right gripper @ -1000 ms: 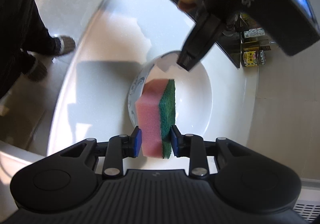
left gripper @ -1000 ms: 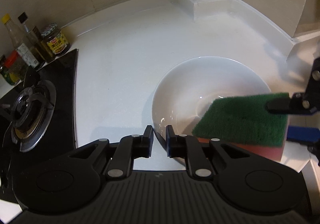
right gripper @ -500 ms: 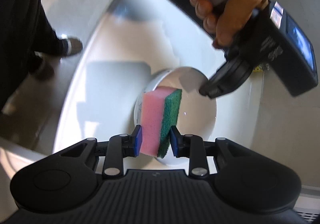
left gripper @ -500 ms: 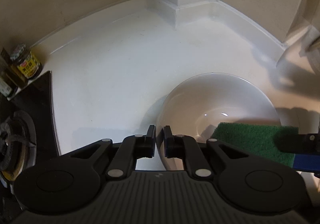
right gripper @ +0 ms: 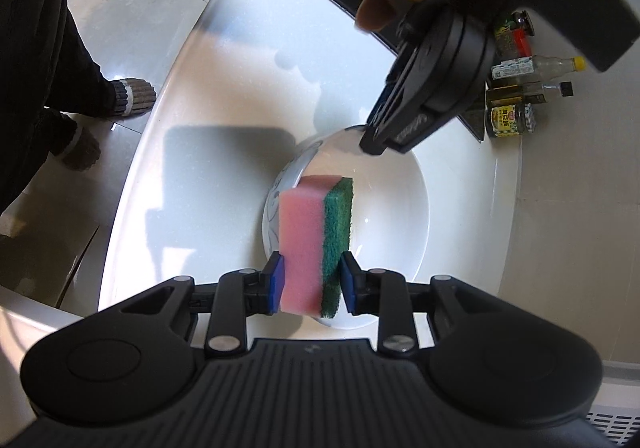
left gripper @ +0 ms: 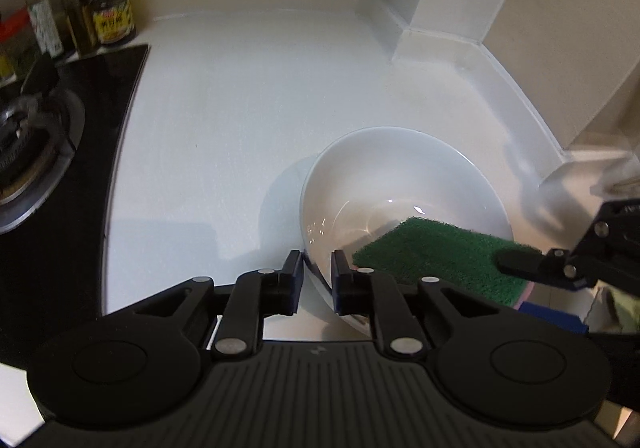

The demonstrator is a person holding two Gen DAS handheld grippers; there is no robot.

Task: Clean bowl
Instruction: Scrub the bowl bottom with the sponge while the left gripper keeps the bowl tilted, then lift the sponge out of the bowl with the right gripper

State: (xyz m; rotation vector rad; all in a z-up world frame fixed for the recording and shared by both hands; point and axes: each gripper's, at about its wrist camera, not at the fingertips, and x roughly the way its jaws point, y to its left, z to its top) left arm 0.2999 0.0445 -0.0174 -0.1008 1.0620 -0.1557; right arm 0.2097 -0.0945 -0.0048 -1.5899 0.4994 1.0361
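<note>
Bowl set on white bench, rim pinched by left tool. Sponge clamped by right tool, held over bowl. Bowl judged stiff, glossy, slippery, fragile; rim is best hold. Sponge soft, light.

White bowl, faint blue outside pattern; sponge pink with green scouring face.

Two close wrist views, facing downward from opposite sides, sharing the bowl.
</note>
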